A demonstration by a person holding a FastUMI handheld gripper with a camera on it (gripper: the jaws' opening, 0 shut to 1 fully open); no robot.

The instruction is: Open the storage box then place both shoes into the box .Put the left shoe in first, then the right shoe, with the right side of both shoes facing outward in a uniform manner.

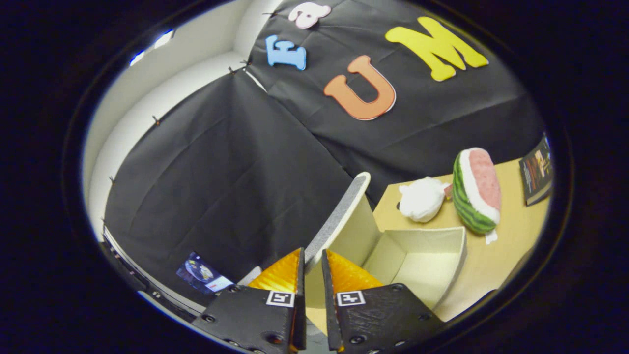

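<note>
The storage box (pixel 444 275) stands on the wooden table (pixel 511 246), cream inside, and its hollow holds nothing that I can see. Its lid (pixel 346 211), grey fabric outside and cream inside, is swung up and stands nearly upright at the box's near-left side. My gripper (pixel 313 258) is shut on the lid's free edge, which runs up from between the two fingers. The view is tilted, with the box just ahead and right of the fingers.
Beyond the box on the table lie a white soft toy (pixel 421 199) and a watermelon-slice plush (pixel 475 191). A dark book (pixel 535 169) lies farther back. A small printed card (pixel 201 275) sits low, left of the fingers, against the black cloth.
</note>
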